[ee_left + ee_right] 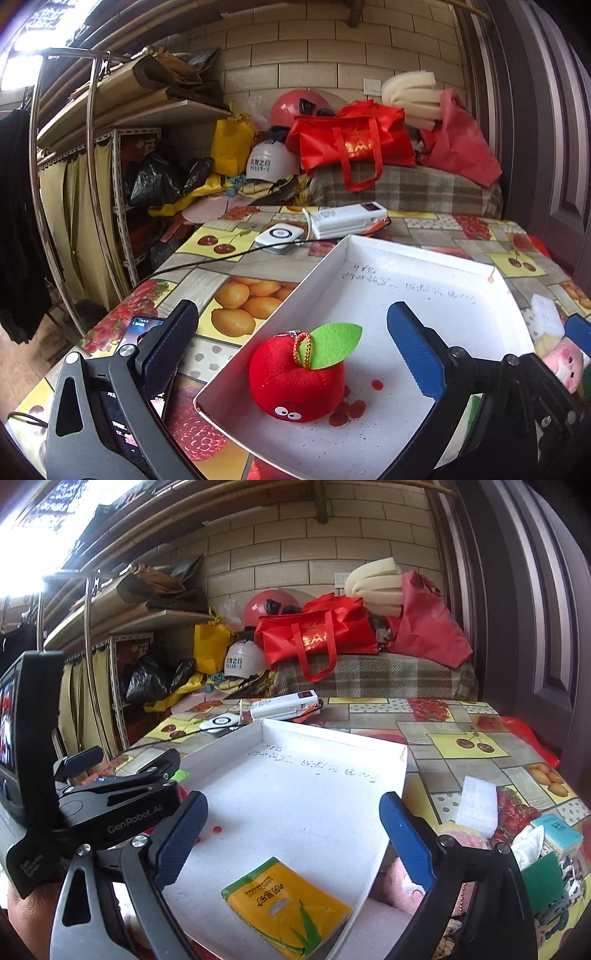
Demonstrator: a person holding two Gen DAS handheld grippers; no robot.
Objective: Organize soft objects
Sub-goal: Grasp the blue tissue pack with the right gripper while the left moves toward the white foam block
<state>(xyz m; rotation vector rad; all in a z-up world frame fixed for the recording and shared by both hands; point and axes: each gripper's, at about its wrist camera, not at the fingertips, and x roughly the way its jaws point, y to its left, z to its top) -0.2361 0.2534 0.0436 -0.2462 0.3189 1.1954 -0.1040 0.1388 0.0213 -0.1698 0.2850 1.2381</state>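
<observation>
A red plush apple (295, 380) with a green felt leaf lies in the near left corner of a shallow white box (424, 295). My left gripper (291, 354) is open, its jaws spread on either side of the apple without touching it. In the right wrist view a yellow tissue pack (286, 910) lies in the near part of the same box (314, 786). My right gripper (293, 845) is open and empty just above and behind the pack. A pink plush toy (565, 363) lies on the table right of the box; it also shows in the right wrist view (399, 886).
A fruit-print tablecloth (461, 746) covers the table. A phone (140, 332) lies left of the box. A white power bank (347, 219), a small white device (279, 236) and a black cable sit behind it. A white foam piece (476, 805), a tissue box (557, 834) and a green sponge (543, 878) lie to the right.
</observation>
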